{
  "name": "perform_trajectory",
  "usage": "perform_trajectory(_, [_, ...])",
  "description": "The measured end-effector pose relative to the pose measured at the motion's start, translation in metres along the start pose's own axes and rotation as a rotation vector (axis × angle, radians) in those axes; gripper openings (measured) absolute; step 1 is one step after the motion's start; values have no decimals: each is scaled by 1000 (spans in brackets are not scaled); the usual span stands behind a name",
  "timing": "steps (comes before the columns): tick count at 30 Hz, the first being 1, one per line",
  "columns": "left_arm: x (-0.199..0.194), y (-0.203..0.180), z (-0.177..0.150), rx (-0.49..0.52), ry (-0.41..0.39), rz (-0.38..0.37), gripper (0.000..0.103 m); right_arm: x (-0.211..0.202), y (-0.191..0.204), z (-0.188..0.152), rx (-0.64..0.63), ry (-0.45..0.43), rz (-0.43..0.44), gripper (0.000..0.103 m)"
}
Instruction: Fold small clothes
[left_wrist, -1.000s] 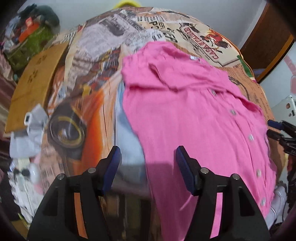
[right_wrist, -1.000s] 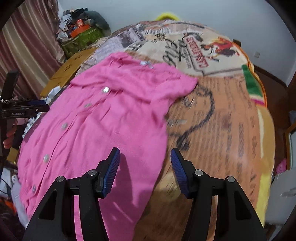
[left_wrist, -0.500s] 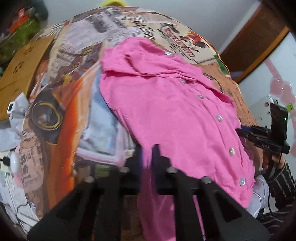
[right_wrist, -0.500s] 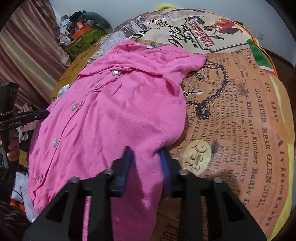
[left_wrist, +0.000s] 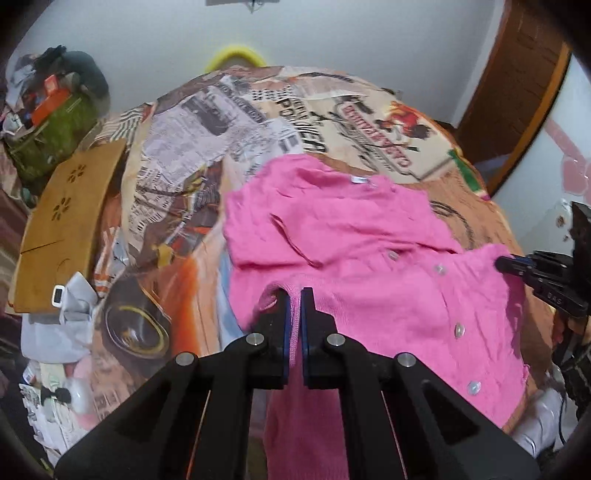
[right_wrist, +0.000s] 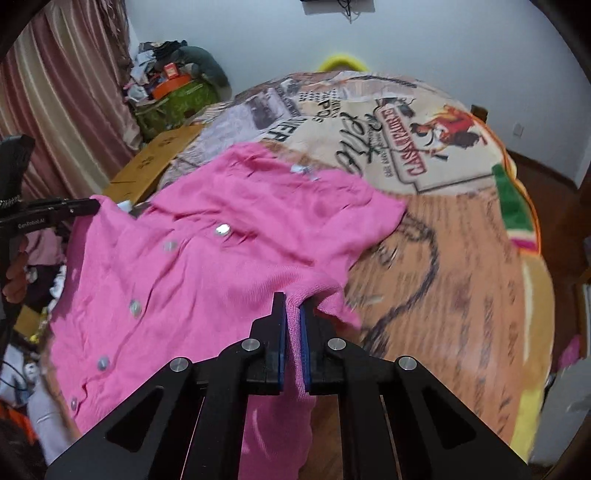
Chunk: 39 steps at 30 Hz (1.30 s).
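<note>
Status: both grippers have gone from spread wide a second ago to pressed together on cloth. My left gripper (left_wrist: 294, 295) now pinches the ribbed hem of the pink cardigan (left_wrist: 369, 258) at one side; my right gripper (right_wrist: 293, 301) pinches the same hem at the other side. In each wrist view a strip of pink knit runs between the blue pads.

Position: the cardigan lies button-side up on the printed blanket (left_wrist: 229, 122), collar toward the far wall. Its lower edge, flat half a second ago, is now raised off the blanket and bunched at both grip points.

Consequence: I judge the grasp phase complete and the first fold under way. The next move probably calls for carrying the hem toward the collar with both corners level, otherwise the crease will skew.
</note>
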<state>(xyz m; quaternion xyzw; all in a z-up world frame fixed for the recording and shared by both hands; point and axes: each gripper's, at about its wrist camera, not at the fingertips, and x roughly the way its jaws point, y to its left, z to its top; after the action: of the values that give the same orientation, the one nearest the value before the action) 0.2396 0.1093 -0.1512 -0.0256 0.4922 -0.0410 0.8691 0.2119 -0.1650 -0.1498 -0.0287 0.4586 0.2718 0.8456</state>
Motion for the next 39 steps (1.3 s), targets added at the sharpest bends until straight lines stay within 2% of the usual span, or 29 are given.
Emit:
perform_trajectory(4, [31, 15, 1, -50, 97, 16, 7, 19, -8, 3, 23, 70, -13, 12])
perform_trajectory(6, [34, 20, -7, -68, 128, 8, 12, 20, -9, -2, 34, 94, -4, 25])
perform_trajectory(8, [30, 21, -18, -65, 141, -11, 16, 12, -8, -10, 28, 93, -12, 44])
perform_trajectory(9, [24, 21, -25, -54, 146, -12, 23, 6, -6, -15, 20, 86, -19, 46])
perform_trajectory(10, [19, 20, -29, -46, 144, -8, 33, 2, -5, -19, 16, 85, -20, 47])
perform_trajectory(13, [2, 19, -47, -44, 133, -7, 52, -10, -5, -33, 18, 112, -15, 47])
perform_trajectory(18, [-3, 21, -84, -86, 205, -45, 54, -16, -8, -63, 105, 185, 50, 47])
perform_trajectory(20, [-6, 24, -94, -116, 199, -50, 59, -14, -6, -72, 133, 209, 69, 48])
perform_trajectory(21, [-7, 27, -98, -145, 193, -50, 64, -14, -5, -78, 140, 216, 74, 48])
perform_trajectory(22, [-8, 31, -103, -188, 196, -63, 65, -15, -3, -80, 139, 211, 70, 48])
perform_trajectory(24, [-10, 36, -109, -239, 190, -88, 65, -19, -1, -83, 144, 202, 82, 50])
perform_trajectory(27, [-14, 31, -112, -224, 177, -81, 62, -20, 6, -86, 141, 210, 98, 50])
perform_trajectory(29, [-18, 23, -113, -196, 164, -88, 50, -19, 11, -90, 124, 222, 102, 47])
perform_trajectory(30, [-21, 19, -114, -175, 160, -92, 40, -19, 13, -92, 120, 224, 104, 46])
perform_trajectory(31, [-23, 14, -113, -155, 160, -102, 28, -19, 14, -93, 117, 220, 106, 41])
perform_trajectory(32, [-25, 10, -113, -140, 166, -109, 23, -20, 14, -95, 120, 215, 116, 30])
perform_trajectory(33, [-27, 7, -112, -128, 168, -119, 12, -21, 13, -96, 140, 197, 125, 22])
perform_trajectory(34, [-28, 5, -111, -121, 170, -133, 7, -21, 13, -97, 154, 189, 128, 8])
perform_trajectory(39, [-40, -7, -106, -71, 140, -105, 6, -29, 23, -92, 119, 136, 114, 8])
